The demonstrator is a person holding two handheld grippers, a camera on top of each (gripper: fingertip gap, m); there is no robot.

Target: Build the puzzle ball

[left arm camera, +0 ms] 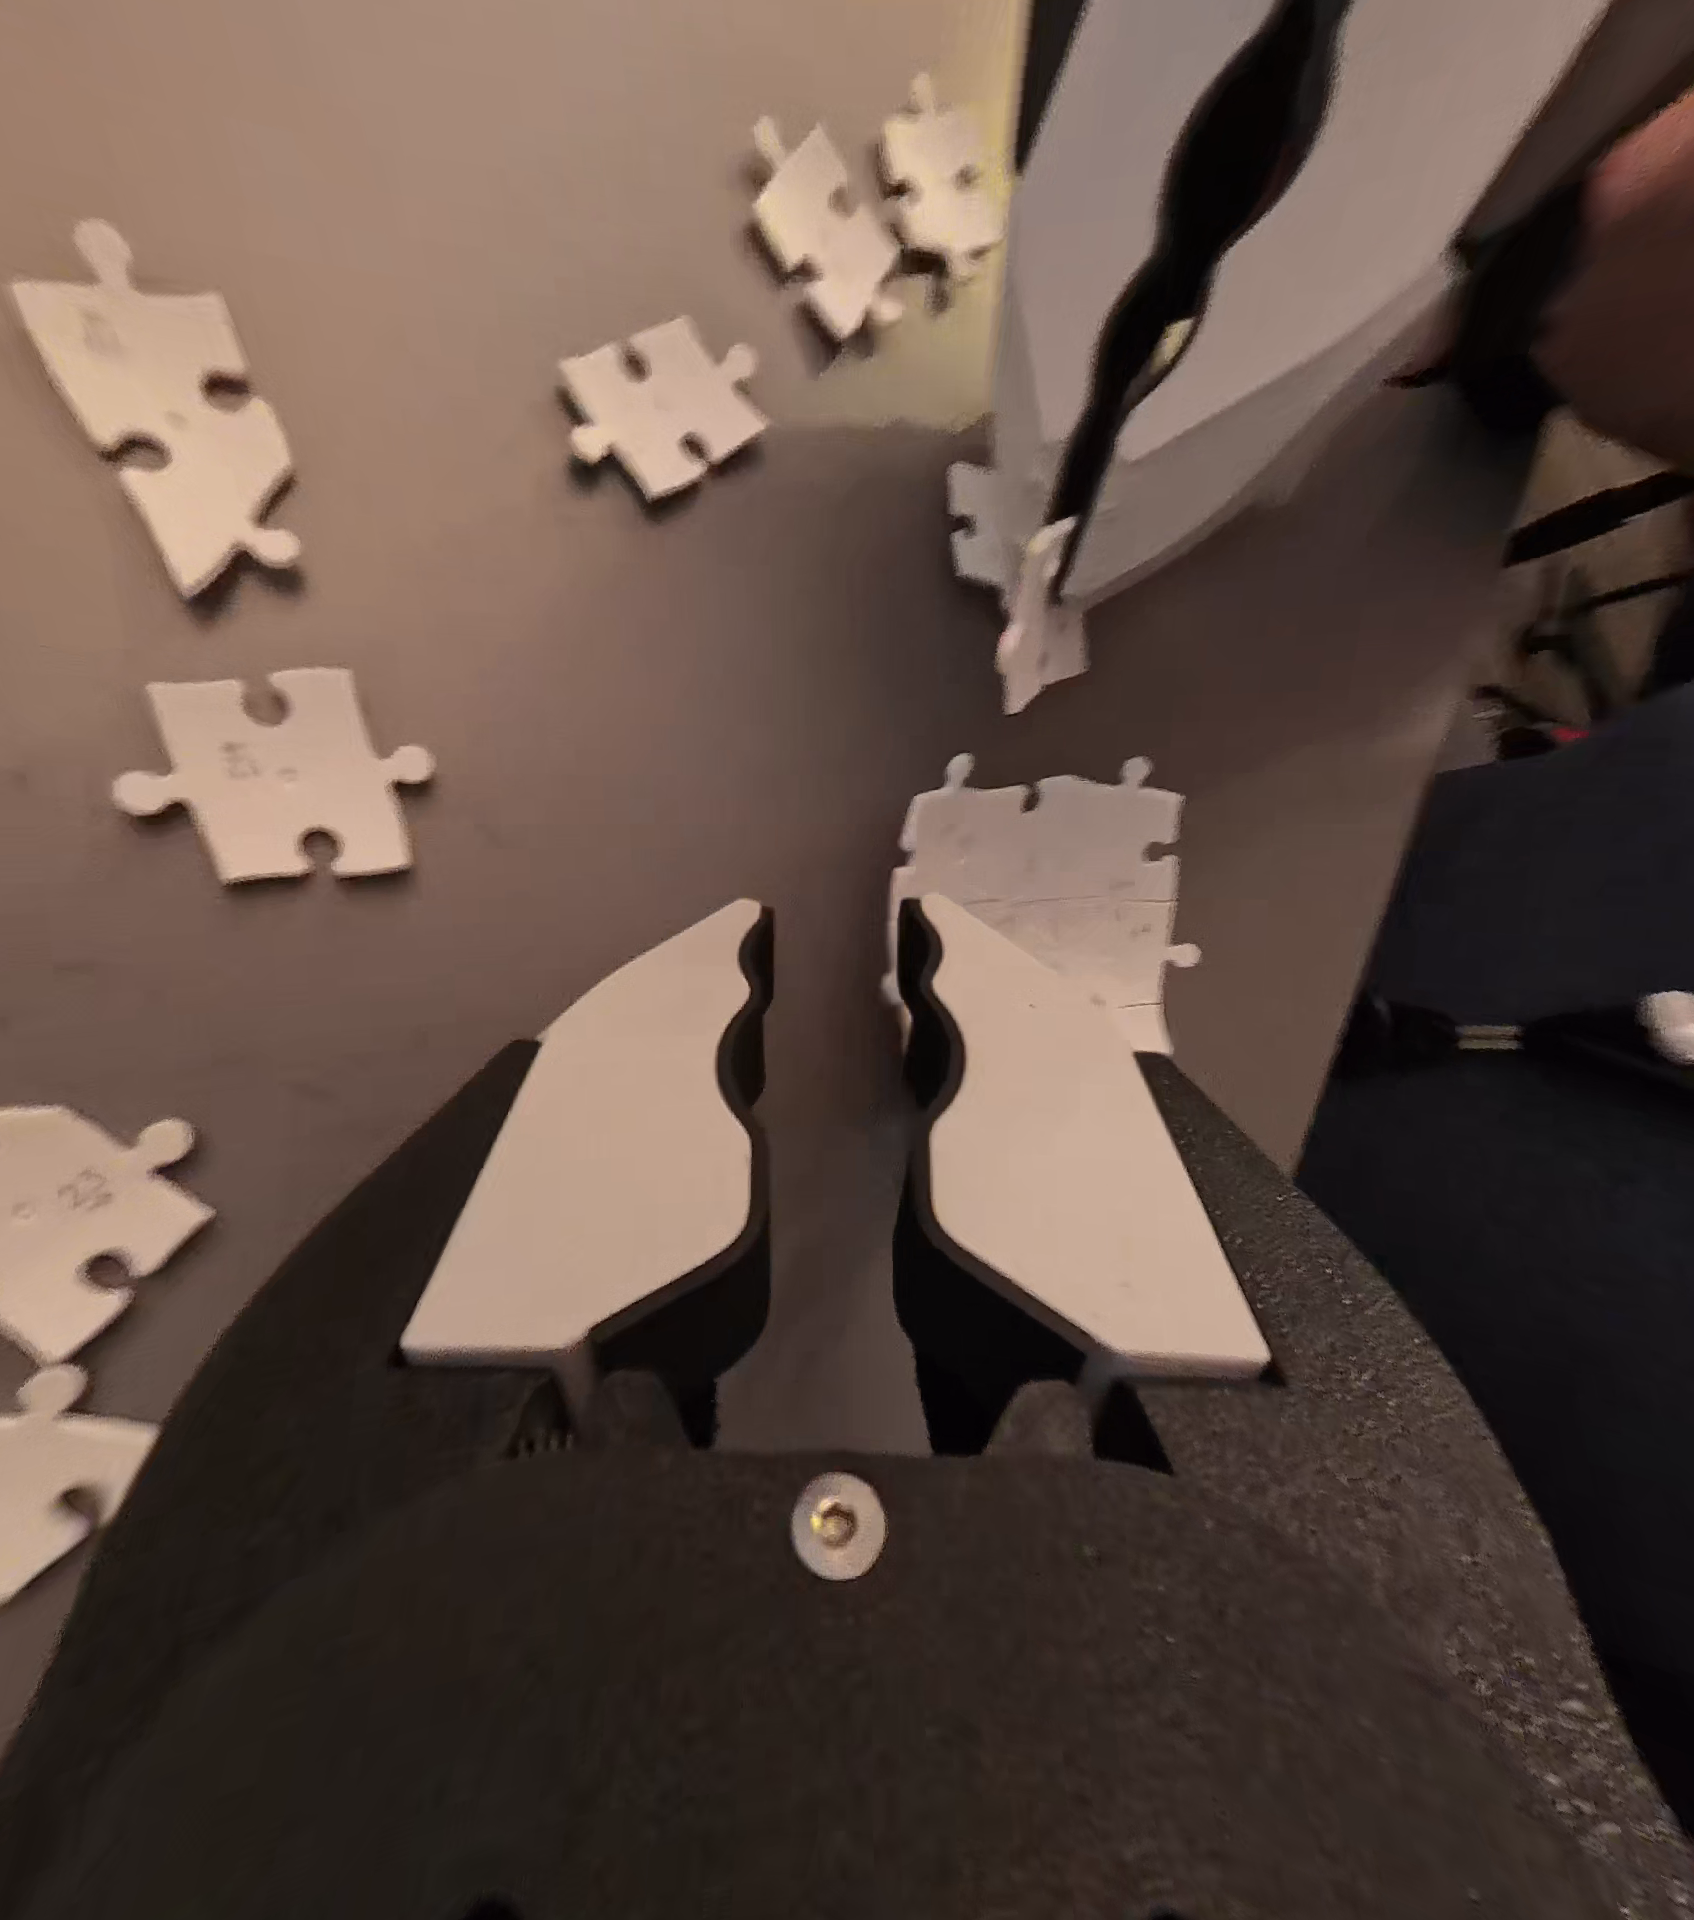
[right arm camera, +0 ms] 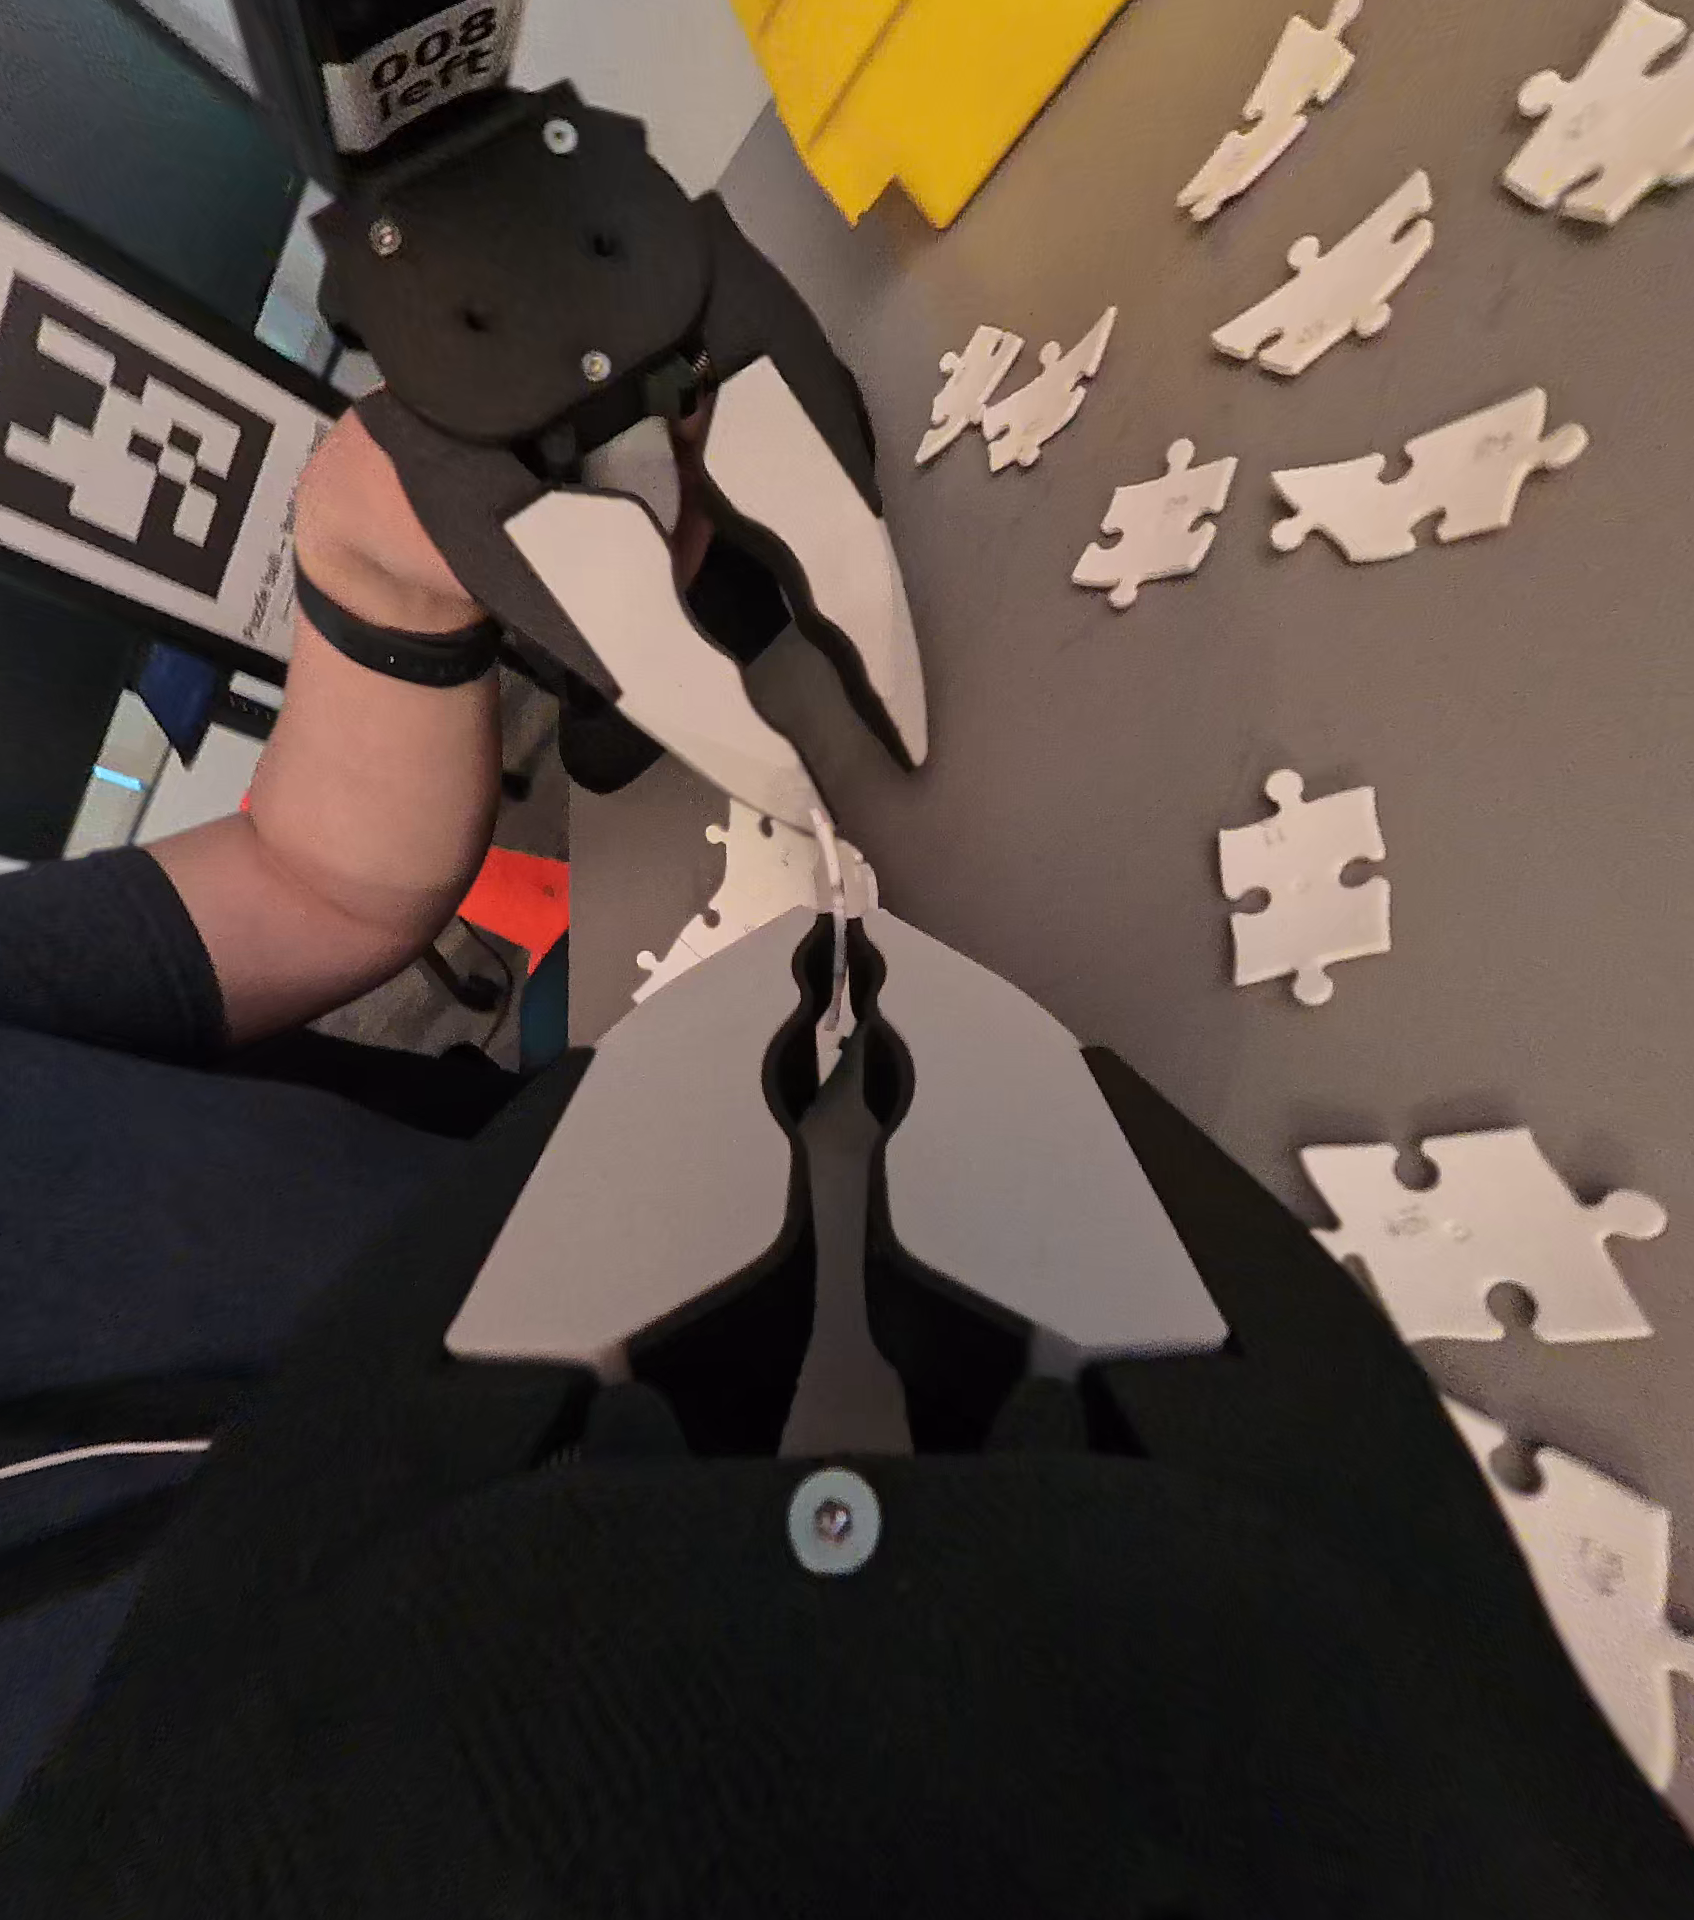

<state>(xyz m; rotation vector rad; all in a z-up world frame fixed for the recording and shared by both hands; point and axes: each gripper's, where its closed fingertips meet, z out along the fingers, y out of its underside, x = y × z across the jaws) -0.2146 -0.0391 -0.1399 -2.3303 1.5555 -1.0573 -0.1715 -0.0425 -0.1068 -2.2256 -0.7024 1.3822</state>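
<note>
While you're working near the table's front edge, your left gripper [left arm camera: 832, 935] is sitting with its white-faced fingers parted by a moderate gap and nothing in between, hovering just over the small joined patch of white curved puzzle-ball pieces [left arm camera: 1051, 873] lying by that edge. Moving right, your right gripper [right arm camera: 848, 940] is pinching a single thin white puzzle piece [right arm camera: 838, 883] edge-on at its tips, jaws nearly together around it, and you're bringing it in right above that joined patch.

Honest worry: that piece is only being caught by the very tips, so any twist while you're lining up the tabs is probably going to make it pivot or pop out. The patch is also sitting close to the edge, so pushing down without your left gripper bracing it could slide it off onto your lap.

Everything's resting on a matte grey tabletop [left arm camera: 531, 644] with loose white jigsaw-shaped pieces [right arm camera: 1305, 894] scattered all over, well apart from each other. Further right there's a bright yellow flat sheet [right arm camera: 926, 94] at the far side, and a black-and-white marker board [right arm camera: 95, 447] is standing off the table.
</note>
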